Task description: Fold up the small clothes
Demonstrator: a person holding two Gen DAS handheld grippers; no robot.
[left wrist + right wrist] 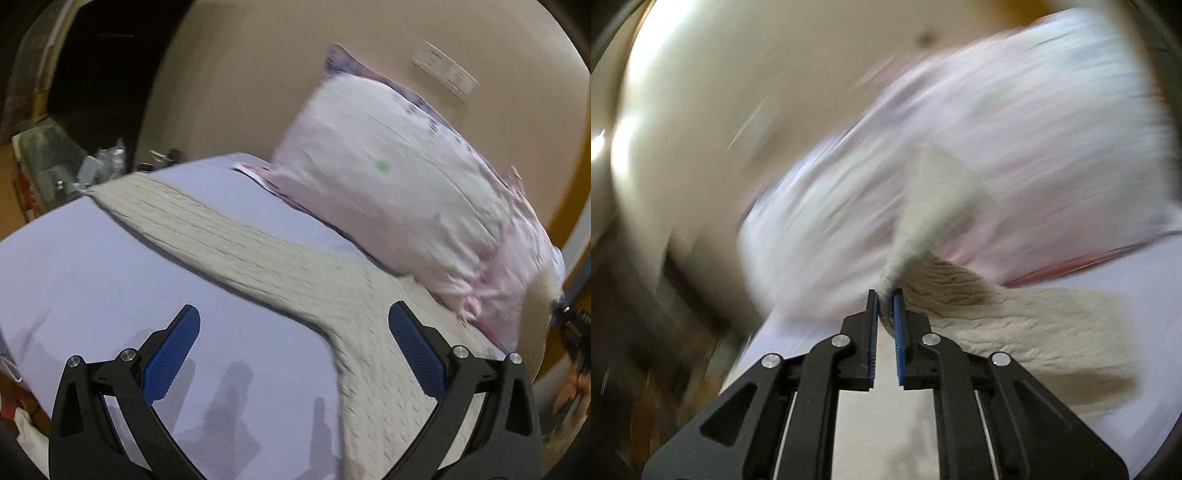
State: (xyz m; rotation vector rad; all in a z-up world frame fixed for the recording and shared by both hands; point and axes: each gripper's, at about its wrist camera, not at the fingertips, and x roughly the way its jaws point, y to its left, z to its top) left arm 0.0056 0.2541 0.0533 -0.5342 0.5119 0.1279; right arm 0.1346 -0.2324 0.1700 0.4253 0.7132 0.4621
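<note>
The left gripper (293, 321) hangs with its blue pads spread wide apart, nothing between them, above the lavender bedsheet (110, 280). The beige knitted garment (280, 269) lies flat across that sheet, and one long sleeve-like stretch of it runs away toward the far corner of the bed, while the broader part passes under and just beyond the left gripper's right-hand finger (415, 350); the other finger (173, 350) sits over bare sheet, with the gripper's shadow thrown on the sheet below. Over on the other side, the right gripper (885, 295) has its fingers pinched nearly together on an edge of the same garment (1015, 325), and a blurred flap of the knit stands up from the tips while the rest spreads out to the right across the sheet (1145, 280). Just behind the garment a big pink-and-white pillow (388, 177) leans against the tan wall (240, 81), its lower edge touching the knit, and it fills much of the right wrist view as a smear of motion blur. A white switch plate (445, 70) sits on the wall above the pillow. Past the far corner of the bed there is a cluttered surface (92, 166) with small items too blurred to name, next to a dark opening (107, 62).
</note>
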